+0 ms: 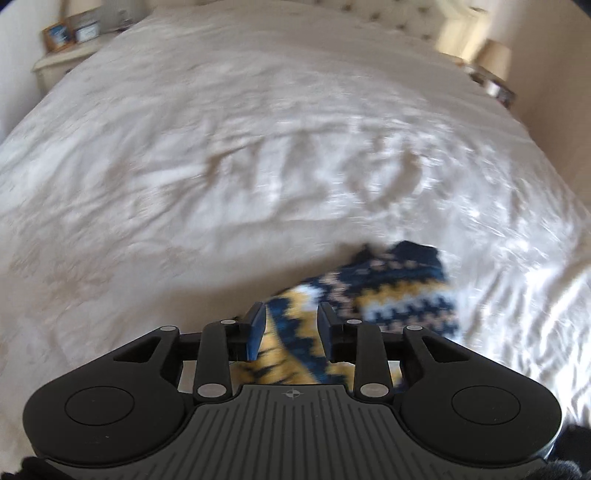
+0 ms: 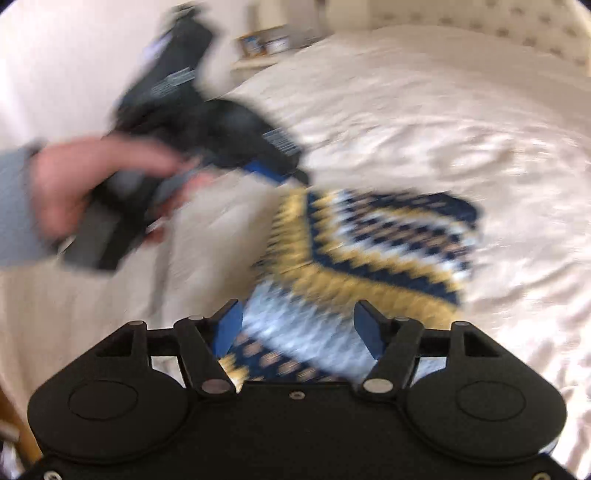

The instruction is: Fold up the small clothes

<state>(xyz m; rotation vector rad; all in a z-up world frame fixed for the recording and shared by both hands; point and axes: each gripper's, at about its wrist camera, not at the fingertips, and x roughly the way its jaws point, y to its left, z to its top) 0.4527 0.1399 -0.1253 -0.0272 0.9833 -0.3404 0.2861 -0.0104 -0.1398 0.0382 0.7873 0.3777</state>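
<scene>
1. Your left gripper [image 1: 291, 325] and right gripper [image 2: 297, 328] both hang with fingers apart, gripping nothing
2. The patterned knit [image 2: 369, 240] lies seemingly folded on the bed [image 1: 258, 147]
3. Next, press it flat

Both views are motion-blurred. The left gripper [image 2: 295, 177] smears across the right wrist view, its fingertips perhaps touching the knit [image 2: 369, 243], whose near end is hidden under the right gripper [image 2: 299, 332]. The frames [image 1: 70, 33] are unreadable.
</scene>
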